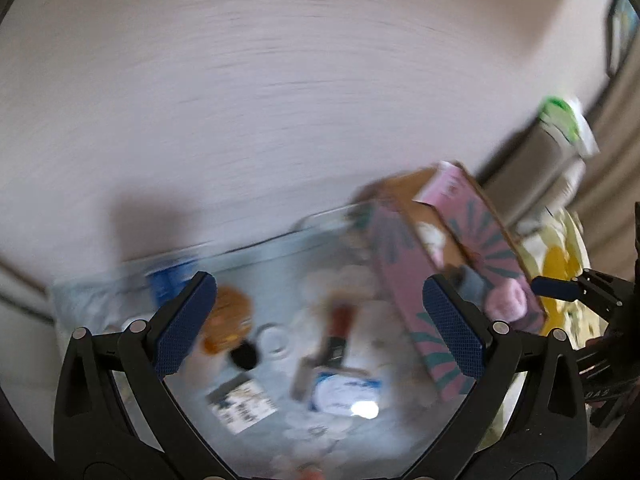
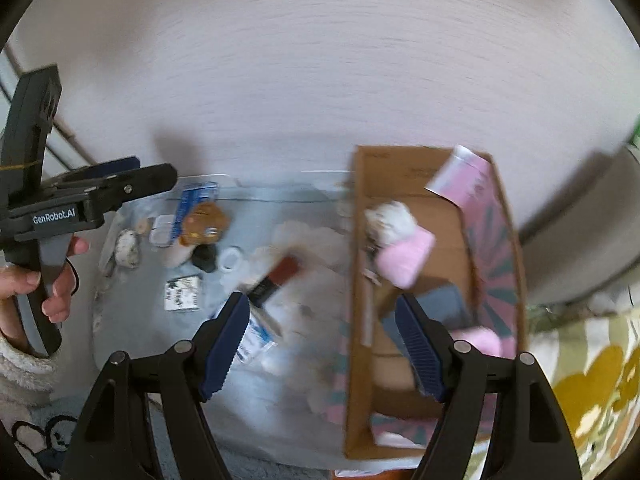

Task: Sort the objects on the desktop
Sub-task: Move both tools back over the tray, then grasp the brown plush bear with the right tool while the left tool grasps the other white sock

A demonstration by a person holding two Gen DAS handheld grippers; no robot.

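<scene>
Both views are blurred. My left gripper (image 1: 320, 324) is open and empty above a pale blue mat (image 1: 280, 280). Under it lie a brown plush toy (image 1: 228, 320), a white ring (image 1: 274, 340), a red-handled brush (image 1: 338, 328), a printed card (image 1: 240, 404) and a blue-white packet (image 1: 344, 396). My right gripper (image 2: 324, 344) is open and empty, between the brush (image 2: 276, 276) and an open cardboard box with pink sides (image 2: 360, 240). The box holds a pink plush item (image 2: 406, 256), a white fluffy thing (image 2: 390, 218) and a grey-blue block (image 2: 440, 300). A hand (image 2: 60, 280) holds the left gripper (image 2: 156, 168).
A white stone (image 2: 128, 252), a small clear case (image 2: 162, 232) and a black lump (image 2: 206, 258) lie on the mat's left part. Yellow-flowered fabric (image 2: 600, 380) is at the right, with a grey container (image 2: 580, 220) behind it. A pale wall fills the top.
</scene>
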